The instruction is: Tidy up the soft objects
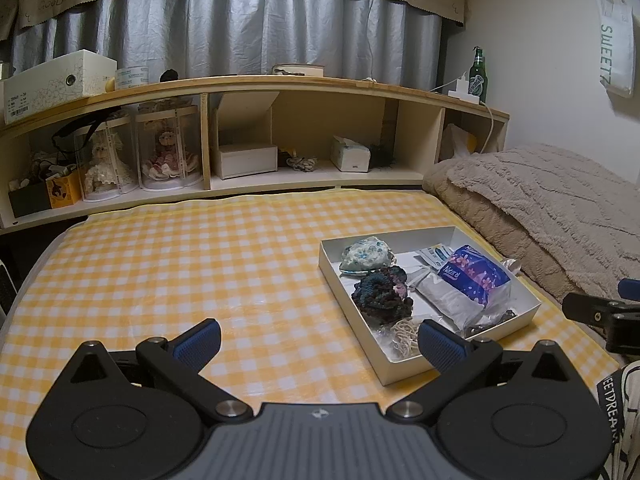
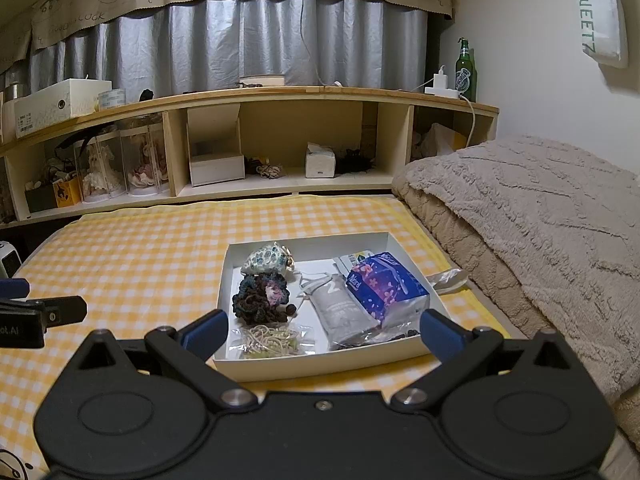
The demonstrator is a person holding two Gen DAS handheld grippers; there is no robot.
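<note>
White card forms the shallow box that holds the soft things, lying on the yellow checked cover toward its right side, just beside the folded beige blanket. Inside lie a floral pouch, a dark crocheted scrunchie, a clear bag of hair ties, a grey sachet and a blue tissue pack that overlaps the sachet. The right gripper hovers over the box's near wall with its jaws spread wide and nothing between them; the left gripper hangs likewise spread and empty, off the box's near left corner. The likeliest trouble, I judge, is a finger catching the low wall on the way in and sliding or tipping the light box, or a pinch on the slippery bag or the overlapped sachet dragging a neighbour along. The contents sit crowded, so a clean reach is narrow. Open room lies to the left, where the checked cover is bare up to the wooden shelf; the blanket closes the right side.
</note>
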